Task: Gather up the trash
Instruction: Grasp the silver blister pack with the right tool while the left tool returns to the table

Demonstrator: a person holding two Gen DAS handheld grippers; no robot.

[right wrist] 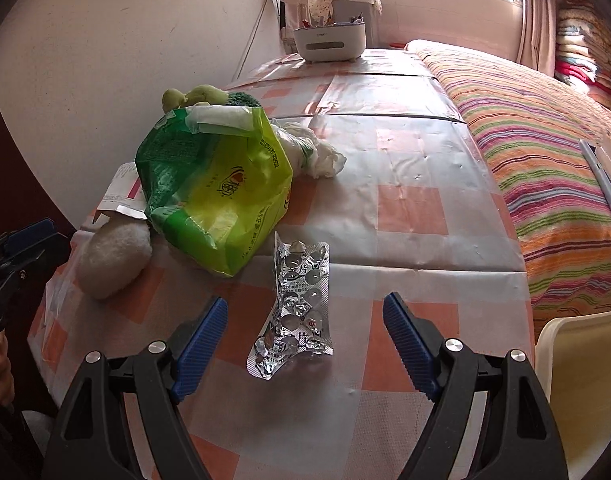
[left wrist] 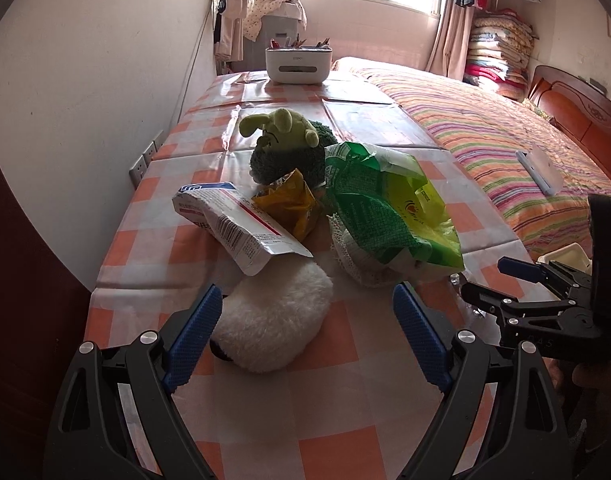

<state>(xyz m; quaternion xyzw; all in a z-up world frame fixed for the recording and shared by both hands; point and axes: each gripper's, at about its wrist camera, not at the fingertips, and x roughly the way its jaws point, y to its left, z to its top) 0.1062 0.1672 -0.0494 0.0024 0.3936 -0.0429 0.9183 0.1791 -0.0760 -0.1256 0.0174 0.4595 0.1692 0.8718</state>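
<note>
Between the open jaws of my right hand-held gripper [right wrist: 305, 322] lies a crumpled foil blister pack [right wrist: 295, 304] on the checked surface [right wrist: 405, 208]. Farther left sits a green bag [right wrist: 213, 196]. My left hand-held gripper [left wrist: 307, 312], also open, hovers over a white plush toy [left wrist: 273, 320].

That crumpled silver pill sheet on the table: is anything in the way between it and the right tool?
Nothing visible. The pill sheet lies alone on the checked tablecloth, just ahead of the right tool, whose jaws stand open and empty. The green bag sits beyond it, apart.
</note>
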